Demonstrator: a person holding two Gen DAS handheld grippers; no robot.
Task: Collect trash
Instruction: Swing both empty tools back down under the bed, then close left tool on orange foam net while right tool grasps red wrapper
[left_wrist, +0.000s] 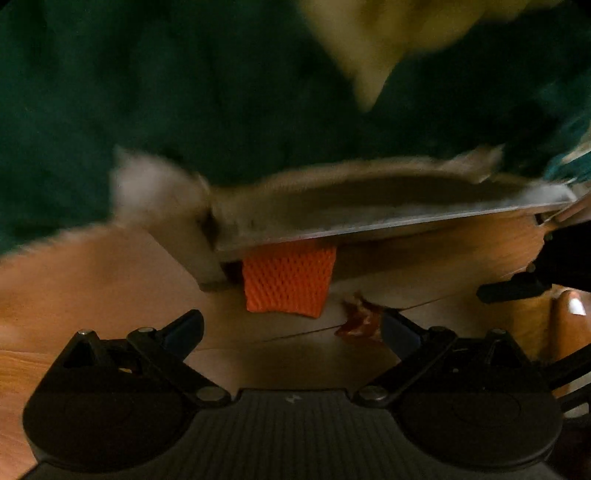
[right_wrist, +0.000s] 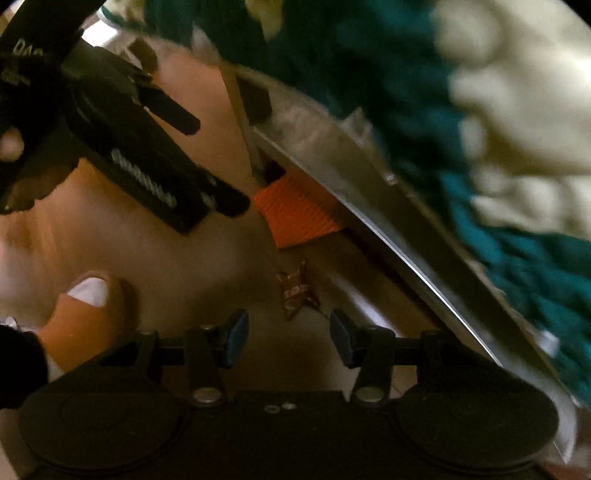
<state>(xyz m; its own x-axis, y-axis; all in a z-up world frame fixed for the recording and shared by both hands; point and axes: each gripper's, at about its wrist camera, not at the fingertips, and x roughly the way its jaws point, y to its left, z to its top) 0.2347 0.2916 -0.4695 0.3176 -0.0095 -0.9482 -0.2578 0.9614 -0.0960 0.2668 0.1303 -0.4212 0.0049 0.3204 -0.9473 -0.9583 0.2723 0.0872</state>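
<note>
An orange foam net sleeve (left_wrist: 290, 282) lies on the wood floor, half under a furniture edge; it also shows in the right wrist view (right_wrist: 295, 212). A small brown candy wrapper (left_wrist: 360, 320) lies beside it, just ahead of my right gripper (right_wrist: 289, 332), and shows there too (right_wrist: 295, 291). My left gripper (left_wrist: 291, 325) is open wide, low over the floor, facing the sleeve, its right finger next to the wrapper. My right gripper is open and empty. The left gripper's body shows in the right wrist view (right_wrist: 147, 158), its tip near the sleeve.
A metal furniture frame (left_wrist: 388, 221) with a leg (left_wrist: 207, 258) stands over the sleeve, draped with a shaggy teal and cream blanket (right_wrist: 480, 129). A person's toe with a white nail (right_wrist: 88, 291) rests on the floor at the left.
</note>
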